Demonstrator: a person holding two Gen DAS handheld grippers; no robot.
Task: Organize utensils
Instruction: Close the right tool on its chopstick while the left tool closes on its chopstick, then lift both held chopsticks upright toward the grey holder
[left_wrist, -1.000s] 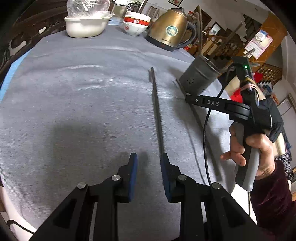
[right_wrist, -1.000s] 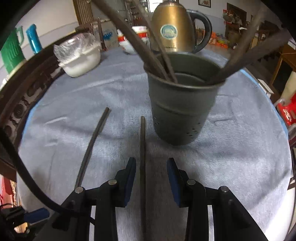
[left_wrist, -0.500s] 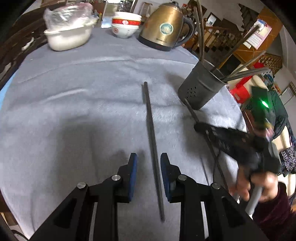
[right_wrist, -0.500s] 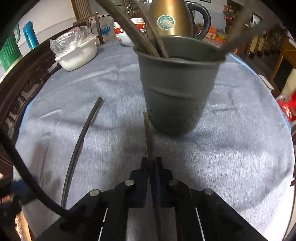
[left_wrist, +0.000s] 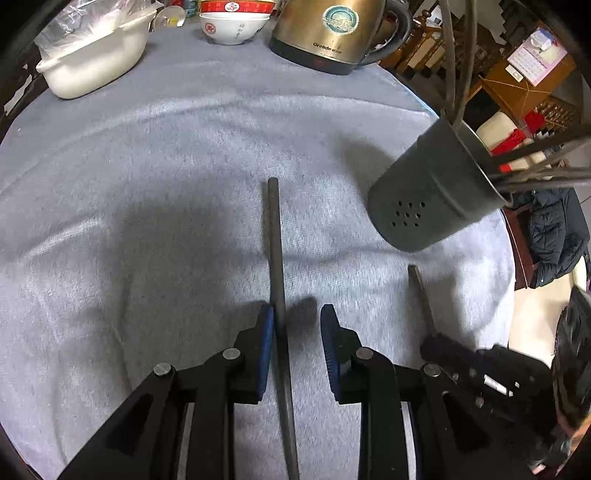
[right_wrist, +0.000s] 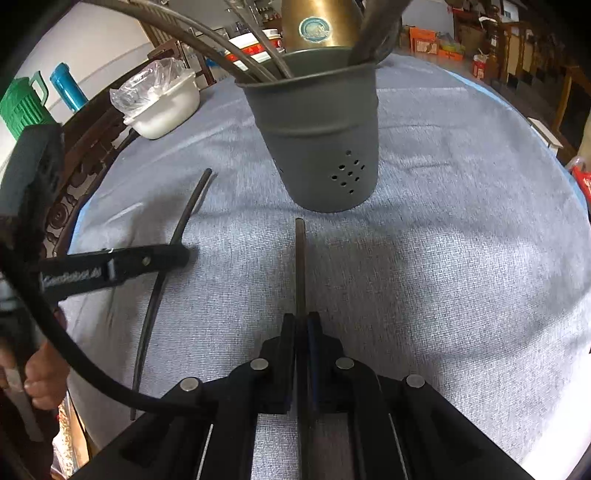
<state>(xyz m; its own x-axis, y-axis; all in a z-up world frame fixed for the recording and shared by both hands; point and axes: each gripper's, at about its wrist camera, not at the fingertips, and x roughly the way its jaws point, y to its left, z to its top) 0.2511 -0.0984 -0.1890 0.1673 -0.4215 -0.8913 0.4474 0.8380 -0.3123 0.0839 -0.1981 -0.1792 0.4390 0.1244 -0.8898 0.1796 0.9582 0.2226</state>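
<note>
Jaws of the right gripper (right_wrist: 303, 325), apart a second ago, now clamp one chopstick (right_wrist: 300, 258) lying before the holder (right_wrist: 317, 147), while the left gripper (left_wrist: 297, 325) has slid over the other chopstick (left_wrist: 275, 240), open around it, both chopsticks on the counter (left_wrist: 147, 166).
</note>
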